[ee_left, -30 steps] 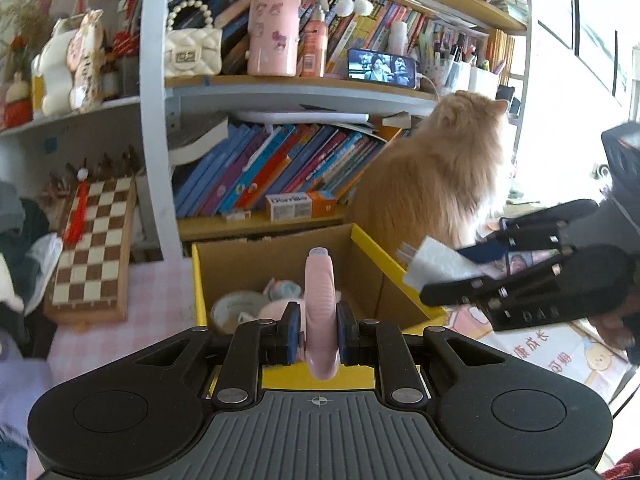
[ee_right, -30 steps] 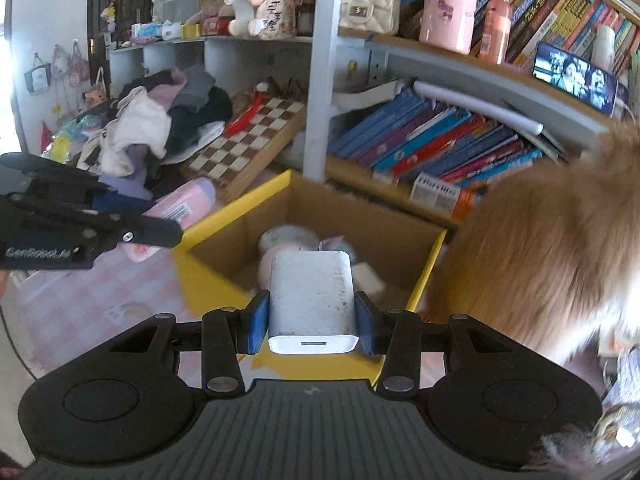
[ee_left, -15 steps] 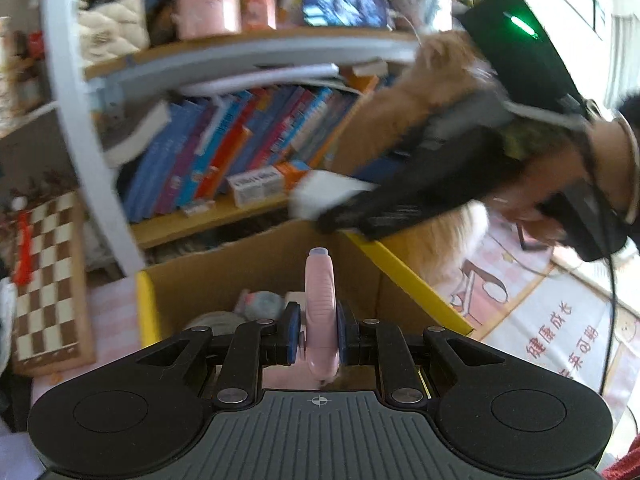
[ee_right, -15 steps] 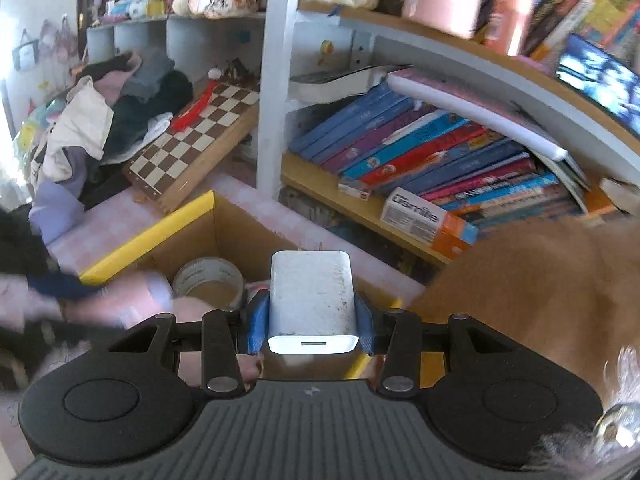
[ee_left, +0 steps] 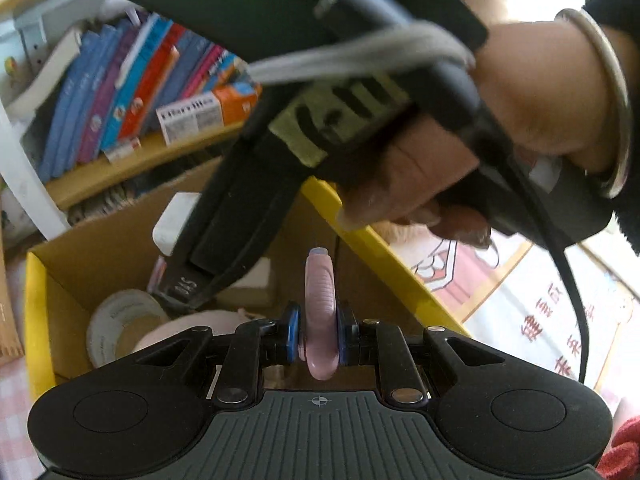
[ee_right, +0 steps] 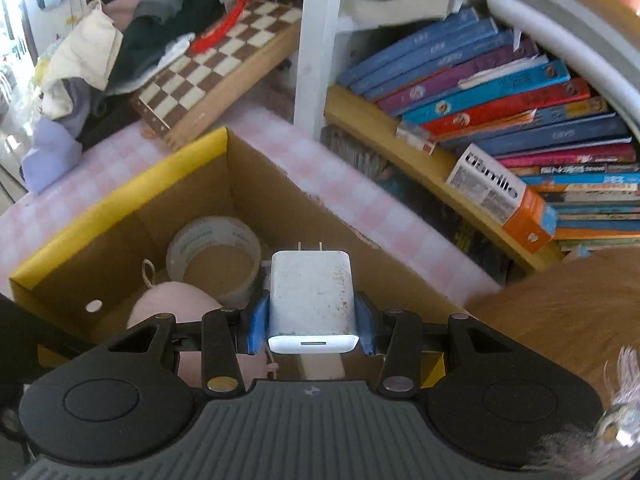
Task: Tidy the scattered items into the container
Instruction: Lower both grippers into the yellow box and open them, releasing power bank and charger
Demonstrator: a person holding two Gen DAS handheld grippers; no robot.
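While both loads hang over the box (ee_right: 120, 196):
Right gripper (ee_right: 312, 320): clenching charger (ee_right: 312, 300); I'd release it low.
Left gripper (ee_left: 319, 334): clamping pink item (ee_left: 320, 308); I'd wait.

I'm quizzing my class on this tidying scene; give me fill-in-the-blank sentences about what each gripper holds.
The right gripper is shut on a white ____. 
The left gripper is shut on a thin ____-coloured object. 
Both hang over a cardboard box with a ____ rim. 
Inside lies a roll of ____.

Missing words: charger; pink; yellow; tape
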